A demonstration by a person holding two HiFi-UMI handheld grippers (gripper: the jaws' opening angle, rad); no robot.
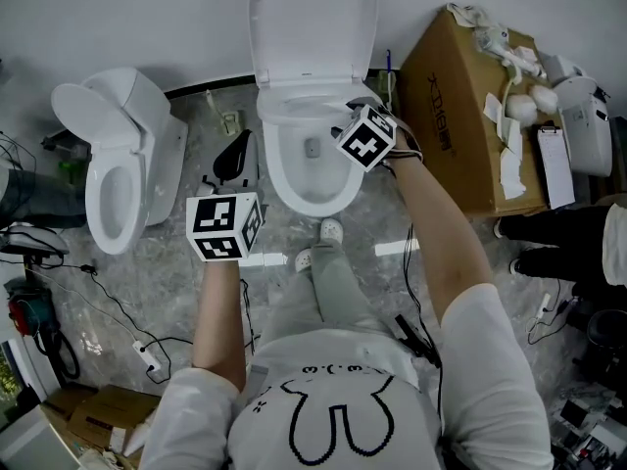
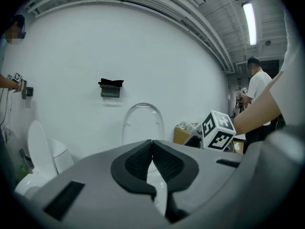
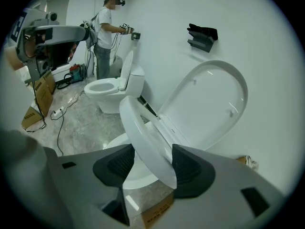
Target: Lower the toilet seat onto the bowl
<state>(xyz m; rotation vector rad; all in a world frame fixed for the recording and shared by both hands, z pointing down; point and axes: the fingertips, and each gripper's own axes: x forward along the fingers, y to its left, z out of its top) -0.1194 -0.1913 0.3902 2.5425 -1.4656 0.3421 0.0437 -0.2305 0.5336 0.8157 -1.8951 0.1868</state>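
Note:
The middle toilet has its lid [image 1: 312, 18] upright against the wall and its white seat [image 1: 304, 106] tilted partway down over the bowl [image 1: 312, 179]. My right gripper [image 3: 152, 163] straddles the seat's front rim [image 3: 143, 132] with its jaws wide; the rim lies between the pads with a thin gap on each side. The lid [image 3: 209, 104] stands behind it. In the head view this gripper [image 1: 345, 117] is at the seat's right side. My left gripper [image 1: 231, 163] hovers left of the bowl; its pads [image 2: 164, 163] meet with nothing between them.
A second toilet [image 1: 118, 164] stands to the left with its seat up. An open cardboard box [image 1: 460, 106] with white packing sits right of the middle toilet. Cables and a power strip [image 1: 147, 358] lie on the marble floor. Another person [image 3: 106, 32] stands by the far toilet.

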